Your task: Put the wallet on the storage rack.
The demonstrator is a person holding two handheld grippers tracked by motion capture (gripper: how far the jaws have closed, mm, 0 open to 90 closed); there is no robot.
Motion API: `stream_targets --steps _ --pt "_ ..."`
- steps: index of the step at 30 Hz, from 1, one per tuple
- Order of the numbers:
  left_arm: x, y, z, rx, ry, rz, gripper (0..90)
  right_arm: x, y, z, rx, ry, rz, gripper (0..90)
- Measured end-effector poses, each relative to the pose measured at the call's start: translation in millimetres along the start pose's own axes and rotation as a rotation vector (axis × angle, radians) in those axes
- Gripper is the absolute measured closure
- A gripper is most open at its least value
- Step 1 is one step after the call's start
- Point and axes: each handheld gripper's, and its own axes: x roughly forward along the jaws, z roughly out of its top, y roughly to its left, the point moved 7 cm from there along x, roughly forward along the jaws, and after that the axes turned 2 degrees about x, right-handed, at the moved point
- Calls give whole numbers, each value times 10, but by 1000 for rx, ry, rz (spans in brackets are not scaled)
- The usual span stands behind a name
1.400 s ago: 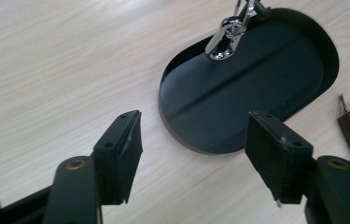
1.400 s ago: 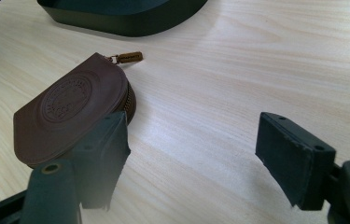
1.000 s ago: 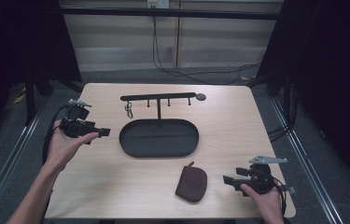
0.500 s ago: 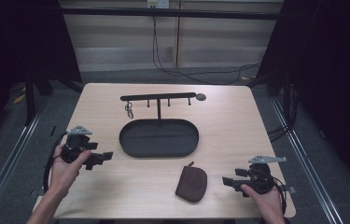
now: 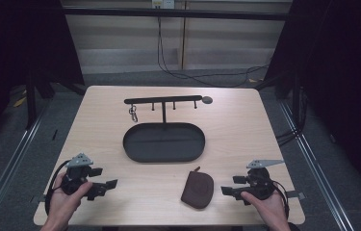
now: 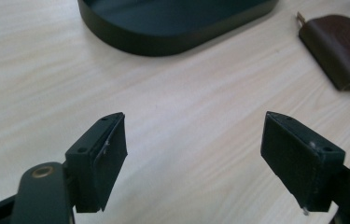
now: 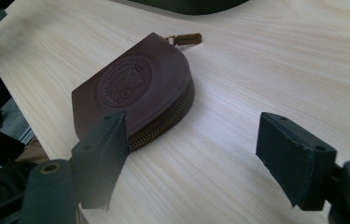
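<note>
While both hands rest low at the near edge, the pale wood worktop [image 5: 264,125] sits amid dark curtains, grey floor | brown pouch [image 5: 197,189] lies near front, below black tray [image 5: 163,142] | left gripper [image 5: 102,186] released, empty | right gripper [image 5: 227,191] released beside pouch

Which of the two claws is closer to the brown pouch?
The right claw: it sits just beside the brown pouch, while the left claw is farther off.

Black oval tray [image 5: 135,149], hook rack [image 5: 163,100], hanging keyring [image 5: 133,114]
</note>
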Motion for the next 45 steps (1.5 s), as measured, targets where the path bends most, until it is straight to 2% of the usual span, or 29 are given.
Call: stream_targets --steps 1,3,4,8,9,10,11,12,13,14,16,17,18,19,20,22,23,27,31,33,36,37,38,45 --pt "10 -25 -91 -14 -10 0 224 27 14 18 -7 26 5 229" --pt "-2 -32 -148 -34 -7 -16 215 54 17 31 -8 34 5 228" --pt "-25 -31 -159 -47 -22 -20 211 75 19 35 -14 46 5 228" --pt "-46 -32 -198 -42 -45 0 207 122 32 61 -24 53 -5 236" --pt "-23 -20 -220 -35 -30 -17 203 128 47 85 -27 59 -3 240" --pt "-23 -20 -220 -35 -30 -17 201 128 47 85 -27 59 -3 240" --pt "7 21 -240 -29 -12 9 201 124 55 145 -28 47 -13 247" --pt "7 21 -240 -29 -12 9 201 124 55 145 -28 47 -13 247" --pt "39 31 -260 -28 -1 21 201 125 45 222 -40 44 -48 270" --pt "46 32 -267 -22 7 16 201 132 43 249 -48 53 -63 270" --pt "58 23 -268 -19 9 10 201 164 55 302 -55 116 -65 269" --pt "58 23 -268 -19 9 10 201 164 55 302 -55 116 -65 269" --pt "53 17 -260 -20 0 9 201 183 68 324 -57 151 -64 269" --pt "53 3 -260 -33 -5 1 201 218 105 379 -64 212 -62 223" --pt "46 -18 -263 -35 -4 -6 201 230 117 395 -65 231 -67 212" --pt "34 -41 -262 -24 -3 -13 200 246 133 416 -73 251 -70 216" --pt "19 -83 -247 -11 -12 -15 198 284 176 443 -66 293 -64 218" --pt "15 -99 -236 -17 -24 -25 193 373 213 457 -72 357 -56 223" --pt "46 -81 -258 -40 -3 -33 165 457 241 500 -81 407 -60 206" --pt "46 -81 -253 -29 -3 -33 166 489 259 511 -89 438 -64 174" --pt "51 -88 -248 -26 1 -35 166 545 288 505 -98 499 -68 189" --pt "51 -88 -248 -26 1 -35 165 545 288 505 -98 499 -68 189" --pt "62 -101 -258 -25 9 -41 165 578 296 501 -99 529 -69 190" --pt "57 -113 -255 -19 9 -39 166 718 292 512 -100 584 -80 190"
